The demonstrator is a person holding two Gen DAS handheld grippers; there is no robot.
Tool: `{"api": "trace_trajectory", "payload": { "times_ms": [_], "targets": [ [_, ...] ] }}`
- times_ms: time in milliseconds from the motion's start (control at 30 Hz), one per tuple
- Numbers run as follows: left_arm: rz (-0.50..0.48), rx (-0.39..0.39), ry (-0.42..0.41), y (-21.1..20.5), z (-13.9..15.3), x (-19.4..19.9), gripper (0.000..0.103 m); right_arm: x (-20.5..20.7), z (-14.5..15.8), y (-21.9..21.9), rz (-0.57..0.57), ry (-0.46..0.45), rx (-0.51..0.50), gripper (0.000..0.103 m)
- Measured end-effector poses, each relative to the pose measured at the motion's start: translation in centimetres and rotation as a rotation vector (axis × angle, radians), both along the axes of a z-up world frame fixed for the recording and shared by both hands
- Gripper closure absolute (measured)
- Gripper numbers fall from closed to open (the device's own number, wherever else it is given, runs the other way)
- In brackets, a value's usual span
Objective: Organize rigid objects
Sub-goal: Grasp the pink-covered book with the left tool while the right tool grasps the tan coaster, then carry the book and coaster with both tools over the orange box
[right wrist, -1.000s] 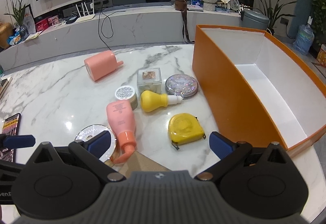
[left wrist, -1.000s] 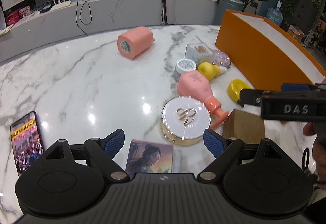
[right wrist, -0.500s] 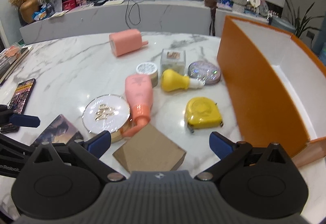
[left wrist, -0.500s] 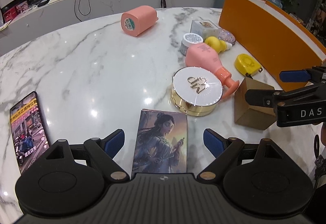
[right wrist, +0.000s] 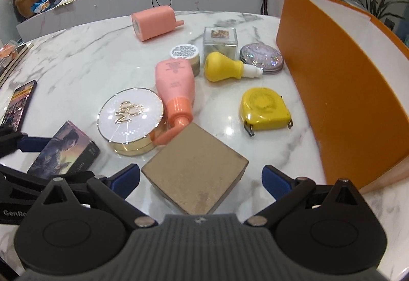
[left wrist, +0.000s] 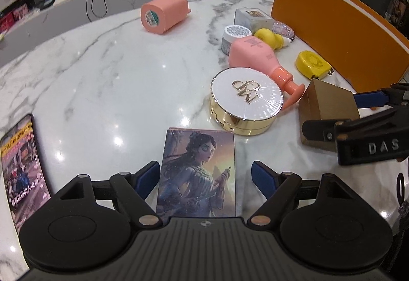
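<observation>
Basically, both claws were closing but gripped nothing: left claw [left wrist: 205, 178] straddled the illustrated box [left wrist: 196, 173], right claw [right wrist: 202, 178] straddled the brown box [right wrist: 194, 168], beside the gold compact [right wrist: 131, 119]. Risk: corner-on brown box could twist and nudge the compact.

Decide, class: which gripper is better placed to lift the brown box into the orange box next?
Right gripper: the brown box already sits between its closing jaws, and the orange box is beside it. The left gripper straddles the picture box.
</observation>
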State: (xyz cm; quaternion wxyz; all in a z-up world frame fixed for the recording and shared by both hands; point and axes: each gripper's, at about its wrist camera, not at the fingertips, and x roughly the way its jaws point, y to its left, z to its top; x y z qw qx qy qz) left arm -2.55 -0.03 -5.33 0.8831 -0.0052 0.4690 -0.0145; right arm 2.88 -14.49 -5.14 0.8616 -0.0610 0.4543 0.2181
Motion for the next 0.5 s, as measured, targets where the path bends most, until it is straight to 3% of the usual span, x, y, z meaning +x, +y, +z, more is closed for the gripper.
{"api": "trace_trajectory", "payload": {
  "times_ms": [233, 300, 367, 500],
  "targets": [
    [-0.043, 0.046, -0.026, -0.56, -0.12, -0.13, 0.018, 0.21, -0.11, -0.08, -0.005, 0.012, 0.016, 0.013],
    [-0.048, 0.034, -0.038, -0.36, -0.09, -0.15, 0.03, 0.18, -0.17, -0.09, -0.001, 0.012, 0.018, 0.017],
    [-0.058, 0.035, -0.053, -0.17, -0.04, -0.18, 0.036, 0.15, -0.18, -0.14, 0.004, 0.014, 0.024, 0.019],
    [-0.074, 0.036, -0.059, -0.15, -0.05, -0.09, 0.037, 0.01, -0.14, -0.25, 0.017, 0.009, 0.034, 0.021]
  ]
}}
